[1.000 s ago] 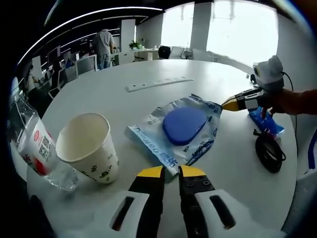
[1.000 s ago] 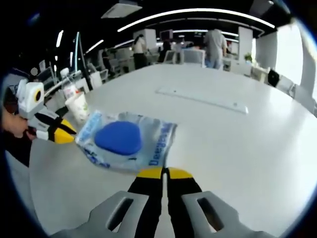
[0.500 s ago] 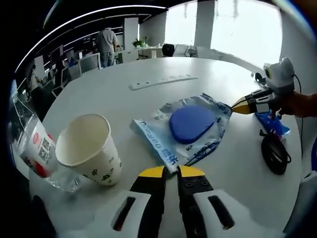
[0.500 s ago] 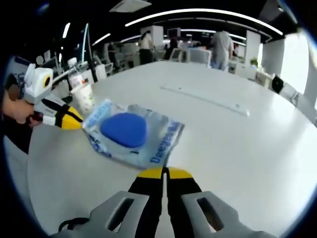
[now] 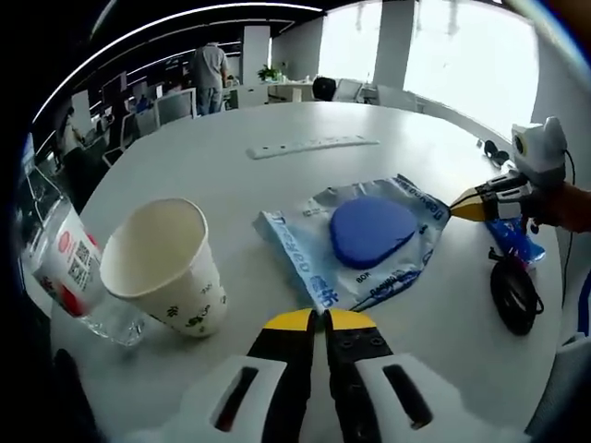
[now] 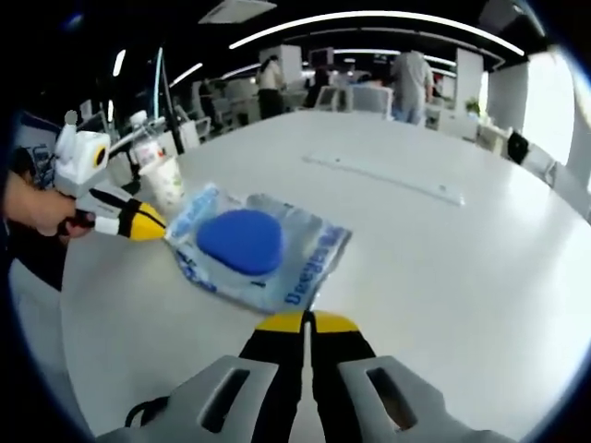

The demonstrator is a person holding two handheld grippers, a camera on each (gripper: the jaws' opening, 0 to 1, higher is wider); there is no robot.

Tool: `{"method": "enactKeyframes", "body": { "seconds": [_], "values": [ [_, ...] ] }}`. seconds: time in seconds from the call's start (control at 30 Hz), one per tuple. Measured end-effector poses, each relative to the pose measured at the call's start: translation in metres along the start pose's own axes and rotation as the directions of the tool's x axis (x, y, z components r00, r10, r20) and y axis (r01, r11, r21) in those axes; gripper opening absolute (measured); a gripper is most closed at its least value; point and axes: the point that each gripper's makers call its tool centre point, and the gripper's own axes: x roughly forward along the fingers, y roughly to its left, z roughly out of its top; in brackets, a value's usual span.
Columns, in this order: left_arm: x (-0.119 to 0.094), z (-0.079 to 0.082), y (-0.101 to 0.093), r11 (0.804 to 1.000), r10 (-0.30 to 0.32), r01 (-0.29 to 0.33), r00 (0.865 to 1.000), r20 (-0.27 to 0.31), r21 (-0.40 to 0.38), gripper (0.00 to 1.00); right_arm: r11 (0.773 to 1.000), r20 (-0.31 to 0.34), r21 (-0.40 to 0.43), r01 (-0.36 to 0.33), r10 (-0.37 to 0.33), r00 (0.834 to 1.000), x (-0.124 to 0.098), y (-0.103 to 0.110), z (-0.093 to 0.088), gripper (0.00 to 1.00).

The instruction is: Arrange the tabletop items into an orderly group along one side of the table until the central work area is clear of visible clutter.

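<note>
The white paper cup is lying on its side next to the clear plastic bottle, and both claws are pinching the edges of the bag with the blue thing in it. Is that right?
Not quite. In the left gripper view, the white paper cup stands upright, mouth open to the top, beside the clear plastic bottle, which is the one lying down. The rest holds: the left claw and right claw are both shut on edges of the clear plastic bag holding a blue rounded pad.

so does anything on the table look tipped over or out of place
Yes. The plastic bottle lies on its side beside the upright paper cup near the table edge. The crinkled pouch with the blue pad sits out in the middle area, between both tools' tips.
</note>
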Motion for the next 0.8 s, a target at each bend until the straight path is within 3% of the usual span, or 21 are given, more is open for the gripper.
{"method": "enactKeyframes", "body": {
  "seconds": [0.6, 0.73, 0.8],
  "values": [
    [-0.010, -0.005, -0.001, 1.000, 0.002, -0.002, 1.000, 0.007, -0.007, 0.03, 0.998, 0.008, 0.056, -0.025, 0.024, 1.000, -0.011, 0.013, -0.011, 0.00],
    [-0.007, 0.002, 0.001, 1.000, 0.025, -0.025, 0.999, 0.022, 0.003, 0.08, 0.996, 0.036, 0.083, -0.015, 0.012, 0.999, -0.009, 0.010, -0.004, 0.04],
    [-0.004, 0.002, 0.003, 0.999, 0.027, -0.027, 0.999, 0.016, -0.028, 0.12, 0.995, 0.042, 0.101, -0.016, 0.012, 0.999, -0.006, 0.009, 0.000, 0.05]
  ]
}}
